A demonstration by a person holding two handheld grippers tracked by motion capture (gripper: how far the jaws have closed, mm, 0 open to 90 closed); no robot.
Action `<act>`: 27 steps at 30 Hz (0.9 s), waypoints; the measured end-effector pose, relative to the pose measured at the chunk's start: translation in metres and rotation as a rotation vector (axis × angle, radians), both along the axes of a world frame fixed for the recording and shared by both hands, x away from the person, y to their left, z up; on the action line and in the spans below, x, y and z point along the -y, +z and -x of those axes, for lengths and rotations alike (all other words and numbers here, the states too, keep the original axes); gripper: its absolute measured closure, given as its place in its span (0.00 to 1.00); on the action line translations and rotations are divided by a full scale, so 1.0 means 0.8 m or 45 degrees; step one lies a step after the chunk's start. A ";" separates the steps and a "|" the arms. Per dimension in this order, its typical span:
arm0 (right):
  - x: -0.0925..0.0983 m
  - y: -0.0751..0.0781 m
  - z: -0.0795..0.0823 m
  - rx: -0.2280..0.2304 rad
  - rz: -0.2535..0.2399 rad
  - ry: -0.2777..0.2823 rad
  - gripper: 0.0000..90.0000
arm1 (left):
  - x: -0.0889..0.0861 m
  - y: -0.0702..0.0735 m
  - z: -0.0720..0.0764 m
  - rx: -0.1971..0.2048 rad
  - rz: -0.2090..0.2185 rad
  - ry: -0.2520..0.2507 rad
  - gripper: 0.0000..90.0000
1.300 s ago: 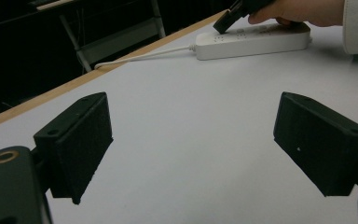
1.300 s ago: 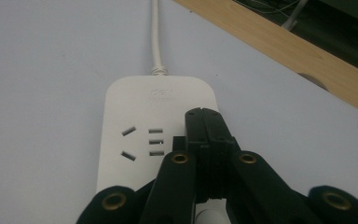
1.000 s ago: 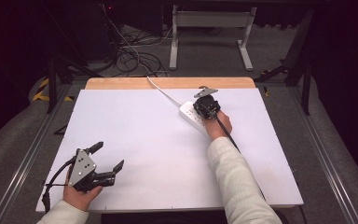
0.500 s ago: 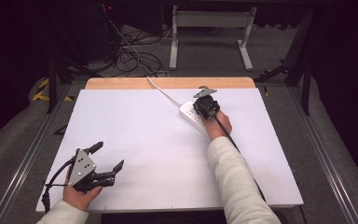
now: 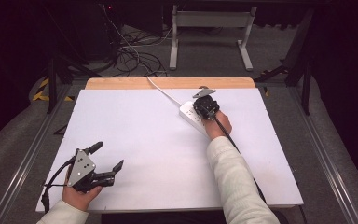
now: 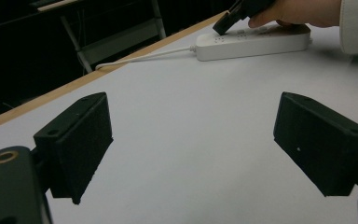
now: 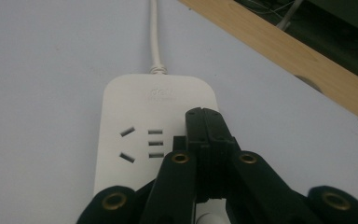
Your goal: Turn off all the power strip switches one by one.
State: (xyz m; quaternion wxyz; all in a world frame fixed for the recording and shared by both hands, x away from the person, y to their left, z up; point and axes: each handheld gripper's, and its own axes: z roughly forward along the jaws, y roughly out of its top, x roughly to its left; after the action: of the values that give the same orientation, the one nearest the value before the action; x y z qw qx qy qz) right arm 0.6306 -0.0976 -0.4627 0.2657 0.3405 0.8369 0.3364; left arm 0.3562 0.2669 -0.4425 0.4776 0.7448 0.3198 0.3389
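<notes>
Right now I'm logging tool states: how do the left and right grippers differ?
The left gripper has its jaws spread wide with nothing between them; the right gripper has its jaws shut. The left rests near the table's front corner; the right is over the white power strip. Both are black and hand-held.

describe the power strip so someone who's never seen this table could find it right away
Look at the white table and go to its far edge, where a wooden strip runs. Just in front of it, right of centre, lies the power strip, under the shut right hand-held gripper. It is a flat white block with a white cord.
</notes>
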 end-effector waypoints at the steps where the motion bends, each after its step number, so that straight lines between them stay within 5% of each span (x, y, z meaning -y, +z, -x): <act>1: -0.001 0.000 0.001 0.006 0.010 0.001 1.00 | 0.000 0.000 0.000 -0.001 -0.001 0.001 0.14; 11: 0.009 0.005 0.005 -0.009 -0.053 -0.019 1.00 | -0.001 0.000 0.000 0.000 -0.001 0.006 0.13; 14: 0.013 0.018 0.010 0.019 -0.146 0.006 1.00 | -0.001 0.000 -0.001 0.000 -0.001 0.008 0.14; 22: 0.025 0.055 0.034 0.054 -0.206 0.076 1.00 | 0.001 0.000 0.000 -0.002 0.001 0.009 0.14; 27: 0.033 0.073 0.052 0.063 -0.231 0.110 0.84 | 0.001 0.000 -0.001 -0.001 -0.002 0.013 0.14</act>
State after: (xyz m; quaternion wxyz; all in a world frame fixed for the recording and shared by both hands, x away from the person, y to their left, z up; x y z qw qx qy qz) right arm 0.5886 -0.1242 -0.4041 0.2396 0.3182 0.8100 0.4304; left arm 0.3567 0.2661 -0.4422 0.4751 0.7437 0.3236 0.3412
